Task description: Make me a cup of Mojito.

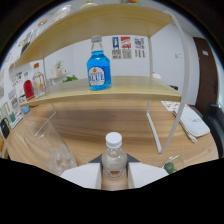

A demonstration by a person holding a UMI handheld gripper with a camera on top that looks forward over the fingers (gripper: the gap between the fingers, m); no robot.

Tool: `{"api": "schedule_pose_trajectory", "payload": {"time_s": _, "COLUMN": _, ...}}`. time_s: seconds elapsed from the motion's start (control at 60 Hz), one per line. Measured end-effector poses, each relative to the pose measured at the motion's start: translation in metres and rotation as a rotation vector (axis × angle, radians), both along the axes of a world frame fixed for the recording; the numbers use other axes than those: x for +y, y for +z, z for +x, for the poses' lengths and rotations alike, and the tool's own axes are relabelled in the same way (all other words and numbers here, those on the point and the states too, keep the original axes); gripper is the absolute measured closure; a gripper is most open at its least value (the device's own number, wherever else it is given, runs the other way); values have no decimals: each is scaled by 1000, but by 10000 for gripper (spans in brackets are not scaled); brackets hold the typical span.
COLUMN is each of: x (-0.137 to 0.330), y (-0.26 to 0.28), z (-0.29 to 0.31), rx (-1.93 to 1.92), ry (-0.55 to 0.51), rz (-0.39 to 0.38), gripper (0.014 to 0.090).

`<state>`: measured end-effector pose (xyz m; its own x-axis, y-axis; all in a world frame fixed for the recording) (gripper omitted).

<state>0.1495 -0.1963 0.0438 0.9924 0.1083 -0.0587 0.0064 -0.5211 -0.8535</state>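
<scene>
A small clear bottle (114, 159) with a white cap and an orange label stands upright between my fingers. My gripper (114, 178) is shut on it, with a white finger pad (82, 176) pressing on each side of its body. A blue bottle (99, 67) with a clear cap stands on the lower board of a wooden shelf (135, 87), well beyond the fingers. A clear glass (49, 145) sits on the wooden table to the left of the fingers. Part of a green lime (170, 168) shows just right of the right finger.
The shelf's white metal legs (155, 127) stand on the table ahead of the fingers. A white cloth-like object (194, 122) lies to the right. Small items and pictures line the left wall, and posters hang on the back wall.
</scene>
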Motion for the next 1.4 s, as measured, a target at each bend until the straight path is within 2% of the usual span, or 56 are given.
{"api": "schedule_pose_trajectory", "payload": {"time_s": 0.2, "x": -1, "y": -25, "z": -1, "rx": -16, "ry": 2, "rz": -62, "gripper": 694}}
{"api": "schedule_pose_trajectory", "payload": {"time_s": 0.267, "x": 0, "y": -25, "z": -2, "rx": -11, "ry": -4, "rz": -61, "gripper": 695}}
{"api": "schedule_pose_trajectory", "payload": {"time_s": 0.333, "x": -2, "y": -31, "z": 1, "rx": -26, "ry": -13, "rz": -98, "gripper": 691}}
{"api": "schedule_pose_trajectory", "payload": {"time_s": 0.567, "x": -8, "y": -34, "z": 5, "rx": -52, "ry": -23, "rz": -108, "gripper": 674}}
{"api": "schedule_pose_trajectory", "payload": {"time_s": 0.6, "x": -10, "y": -34, "z": 7, "rx": -61, "ry": -31, "rz": -112, "gripper": 649}}
{"api": "schedule_pose_trajectory", "payload": {"time_s": 0.683, "x": -17, "y": -34, "z": 11, "rx": -72, "ry": -47, "rz": -124, "gripper": 527}}
{"api": "schedule_pose_trajectory", "payload": {"time_s": 0.75, "x": -25, "y": -29, "z": 12, "rx": -75, "ry": -53, "rz": -133, "gripper": 283}}
{"api": "schedule_pose_trajectory", "payload": {"time_s": 0.8, "x": -31, "y": -19, "z": 15, "rx": -83, "ry": -66, "rz": -123, "gripper": 223}}
{"api": "schedule_pose_trajectory", "payload": {"time_s": 0.983, "x": -54, "y": 48, "z": 15, "rx": -110, "ry": -119, "rz": -14, "gripper": 189}}
{"api": "schedule_pose_trajectory", "payload": {"time_s": 1.167, "x": -95, "y": 111, "z": -22, "rx": -21, "ry": -150, "rz": 71, "gripper": 194}}
{"api": "schedule_pose_trajectory", "payload": {"time_s": 1.283, "x": -117, "y": 120, "z": -54, "rx": -13, "ry": -137, "rz": 87, "gripper": 194}}
{"api": "schedule_pose_trajectory", "payload": {"time_s": 1.4, "x": -131, "y": 106, "z": -82, "rx": -15, "ry": -106, "rz": 64, "gripper": 192}}
